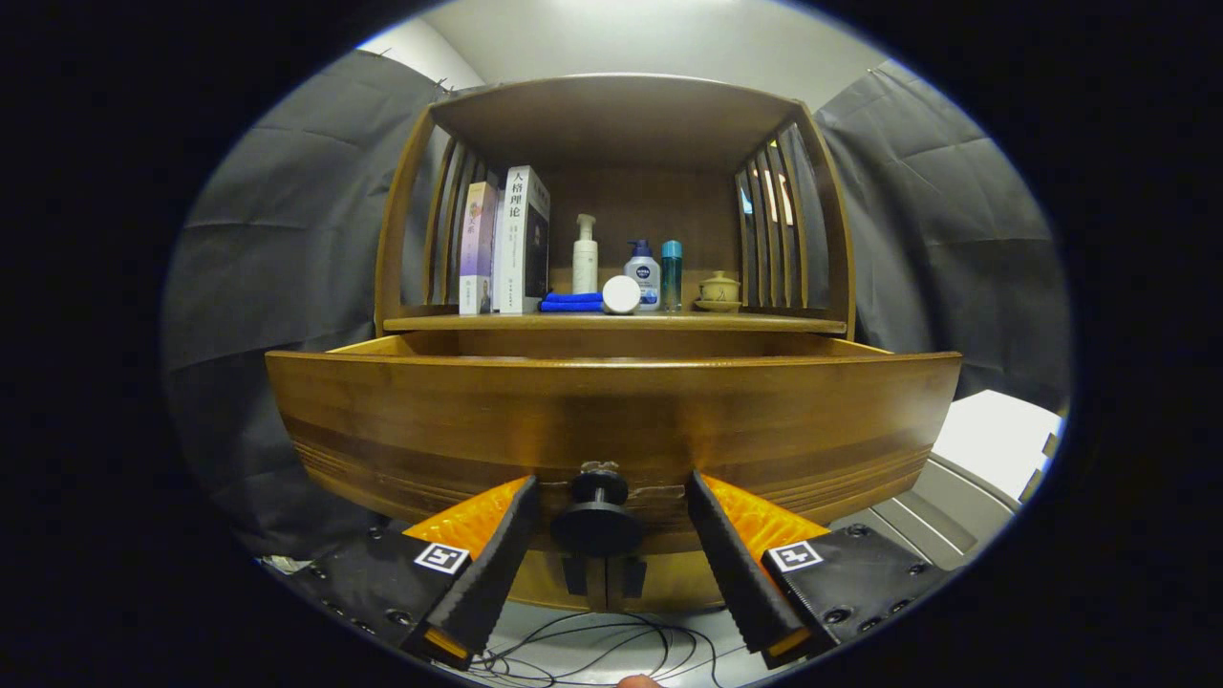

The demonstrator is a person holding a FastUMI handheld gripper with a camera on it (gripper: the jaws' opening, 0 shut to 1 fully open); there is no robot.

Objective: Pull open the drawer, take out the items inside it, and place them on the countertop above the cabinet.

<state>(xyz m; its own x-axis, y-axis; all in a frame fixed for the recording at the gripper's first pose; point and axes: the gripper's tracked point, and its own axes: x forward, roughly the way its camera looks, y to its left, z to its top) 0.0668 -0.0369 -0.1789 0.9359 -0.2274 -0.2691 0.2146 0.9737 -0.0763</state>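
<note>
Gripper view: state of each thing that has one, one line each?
Drawer: pulled open, contents hidden behind its front.
Drawer knob: between the fingers, not gripped.
Gripper: open, fingers either side of the knob, apart from it.
Books: upright on the countertop.
Blue cloth: folded flat.
White jar: on its side.
Pump bottle: upright.
Lidded cup: lid on, on a saucer.

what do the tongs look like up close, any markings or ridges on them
The tongs are two long wedge-shaped fingers with ribbed inner faces, standing open on either side of the drawer's knob. Each sits on a dark textured base plate with small screws, and each plate carries a square black-and-white marker tag.
</note>
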